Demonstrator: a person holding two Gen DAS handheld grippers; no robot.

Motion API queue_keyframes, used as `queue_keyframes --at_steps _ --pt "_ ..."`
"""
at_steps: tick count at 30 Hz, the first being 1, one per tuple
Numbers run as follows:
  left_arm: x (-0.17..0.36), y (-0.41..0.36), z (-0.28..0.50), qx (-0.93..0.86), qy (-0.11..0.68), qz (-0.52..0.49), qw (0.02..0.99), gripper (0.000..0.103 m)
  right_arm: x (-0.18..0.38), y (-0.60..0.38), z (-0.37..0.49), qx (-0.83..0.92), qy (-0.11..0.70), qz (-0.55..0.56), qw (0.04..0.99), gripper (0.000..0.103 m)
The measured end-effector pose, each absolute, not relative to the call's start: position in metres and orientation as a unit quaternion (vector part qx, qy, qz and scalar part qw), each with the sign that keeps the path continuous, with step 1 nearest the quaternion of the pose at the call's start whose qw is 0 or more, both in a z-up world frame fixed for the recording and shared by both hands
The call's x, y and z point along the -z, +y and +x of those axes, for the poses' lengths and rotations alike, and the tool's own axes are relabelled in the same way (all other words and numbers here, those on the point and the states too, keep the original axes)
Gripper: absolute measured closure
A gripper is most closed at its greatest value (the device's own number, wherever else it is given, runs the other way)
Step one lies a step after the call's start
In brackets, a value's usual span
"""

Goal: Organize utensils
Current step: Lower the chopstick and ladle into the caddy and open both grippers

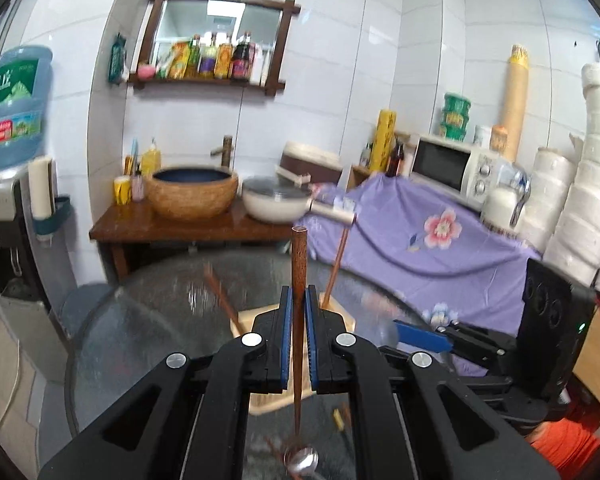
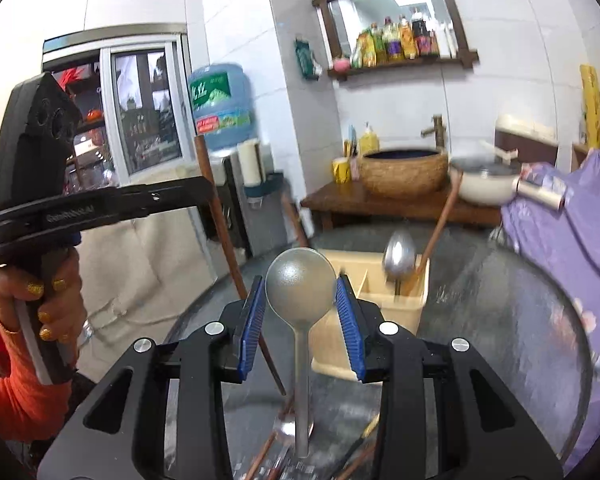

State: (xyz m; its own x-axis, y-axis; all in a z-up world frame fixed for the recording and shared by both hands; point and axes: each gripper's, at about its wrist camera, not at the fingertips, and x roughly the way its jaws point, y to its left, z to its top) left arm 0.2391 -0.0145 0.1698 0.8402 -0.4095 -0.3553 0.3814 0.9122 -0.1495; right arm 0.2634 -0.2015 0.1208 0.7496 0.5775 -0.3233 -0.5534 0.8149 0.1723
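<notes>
My left gripper [image 1: 299, 300] is shut on a brown wooden chopstick [image 1: 299, 264] that stands upright between the blue pads, above the beige utensil holder [image 1: 336, 314]. Another chopstick [image 1: 337, 262] leans in the holder. My right gripper [image 2: 301, 300] is shut on a grey metal spoon [image 2: 300, 286], bowl up, handle pointing down. The beige divided holder [image 2: 384, 292] stands just beyond it, with a silver spoon [image 2: 398, 258] and a brown chopstick [image 2: 436, 236] in it. More utensils [image 2: 284, 436] lie on the glass table below. The left gripper also shows in the right wrist view [image 2: 188, 194].
The round glass table [image 1: 160, 292] holds the holder. Behind it stand a wooden counter [image 1: 172, 224] with a woven basin [image 1: 192, 192] and a white pot [image 1: 274, 200], a purple cloth [image 1: 420, 240] and a microwave [image 1: 448, 164]. A water dispenser [image 1: 12, 120] stands left.
</notes>
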Motion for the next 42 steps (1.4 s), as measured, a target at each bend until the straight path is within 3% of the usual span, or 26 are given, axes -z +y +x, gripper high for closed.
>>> queue_keyframes --at_steps 6,10,18,20,34,37,39,40,42 --pt "-0.231 -0.022 0.260 0.196 0.140 -0.039 0.970 0.096 -0.176 -0.194 0.290 -0.272 0.108 0.017 0.956 0.066" --pt "-0.244 -0.033 0.281 0.162 0.124 -0.027 0.979 0.097 -0.188 -0.190 0.317 -0.242 0.078 0.022 0.967 0.066" --pt "-0.193 -0.037 0.332 0.136 0.180 -0.041 0.973 0.097 -0.145 -0.186 0.358 -0.205 0.091 0.020 0.974 0.066" --pt "-0.177 -0.036 0.338 0.134 0.195 -0.041 0.971 0.102 -0.130 -0.184 0.363 -0.201 0.106 0.015 0.974 0.066" --pt "-0.111 -0.030 0.329 0.155 0.249 -0.052 0.955 0.102 -0.057 -0.183 0.360 -0.199 0.185 -0.004 0.963 0.066" --pt "-0.102 -0.029 0.318 0.152 0.250 -0.049 0.955 0.090 -0.049 -0.184 0.356 -0.198 0.185 -0.007 0.963 0.061" --pt "-0.098 -0.028 0.313 0.148 0.250 -0.049 0.956 0.063 -0.049 -0.185 0.352 -0.198 0.184 -0.005 0.963 0.049" --pt "-0.094 -0.025 0.308 0.144 0.249 -0.055 0.956 0.058 -0.048 -0.188 0.349 -0.199 0.180 -0.002 0.963 0.043" --pt "-0.089 -0.020 0.302 0.139 0.251 -0.060 0.956 0.054 -0.049 -0.190 0.343 -0.191 0.177 -0.006 0.965 0.043"
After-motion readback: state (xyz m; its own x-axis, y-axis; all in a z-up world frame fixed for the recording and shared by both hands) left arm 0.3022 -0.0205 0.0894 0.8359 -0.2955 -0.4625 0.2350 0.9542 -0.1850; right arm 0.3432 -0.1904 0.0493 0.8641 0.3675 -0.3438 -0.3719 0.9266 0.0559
